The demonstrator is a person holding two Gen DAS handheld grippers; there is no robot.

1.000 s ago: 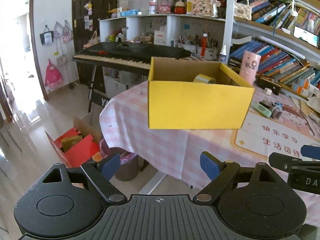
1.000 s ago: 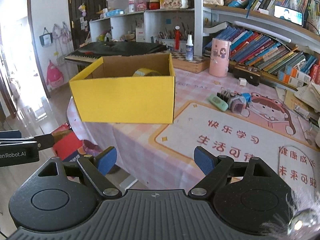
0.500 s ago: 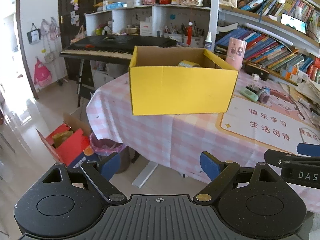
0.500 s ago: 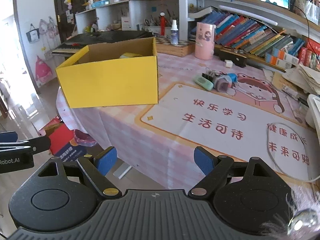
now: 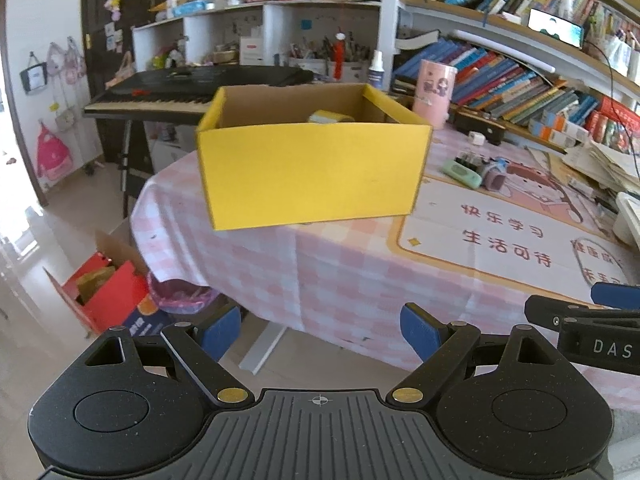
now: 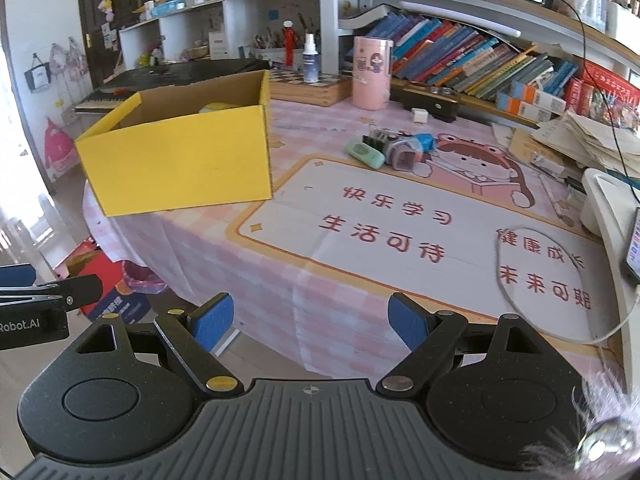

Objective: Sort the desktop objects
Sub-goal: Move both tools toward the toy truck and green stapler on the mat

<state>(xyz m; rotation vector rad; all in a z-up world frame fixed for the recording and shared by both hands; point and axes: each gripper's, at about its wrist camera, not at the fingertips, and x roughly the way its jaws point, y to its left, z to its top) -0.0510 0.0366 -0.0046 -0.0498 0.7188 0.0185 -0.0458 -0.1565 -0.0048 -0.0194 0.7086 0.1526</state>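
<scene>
I have both grippers hanging off the near edge of the table point(image 6: 248, 280), clear of everything. The left gripper point(image 5: 320, 330) has its 2 blue pads spread wide with nothing between them, and the right gripper point(image 6: 310, 322) is spread the same way, also empty.

The things I judge are left to sort sit in a tight cluster near the far side of the printed desk mat point(image 6: 400, 236): a mint-green case point(image 6: 364, 153), a bunch of black binder clips point(image 6: 374, 139) touching it, a grey-pink block point(image 6: 404, 156) that may be a sharpener, and something light blue point(image 6: 424, 142) just behind. The yellow cardboard box point(image 6: 180, 164) stands to the left of them on the pink checked cloth, open on top, with a roll of yellow tape point(image 5: 330, 117) already inside.

The step in hand, as I read it, is the reach to that cluster, and the right gripper is the nearer one. I want to bring it forward over the mat, keeping it high enough to clear the cloth, with the pads wide. The mint-green case is the outermost piece, so I would take it first, lining the pads across its short side. Because the pieces touch, a low or crooked approach could shove the clips around. The left gripper can wait near the box.
</scene>
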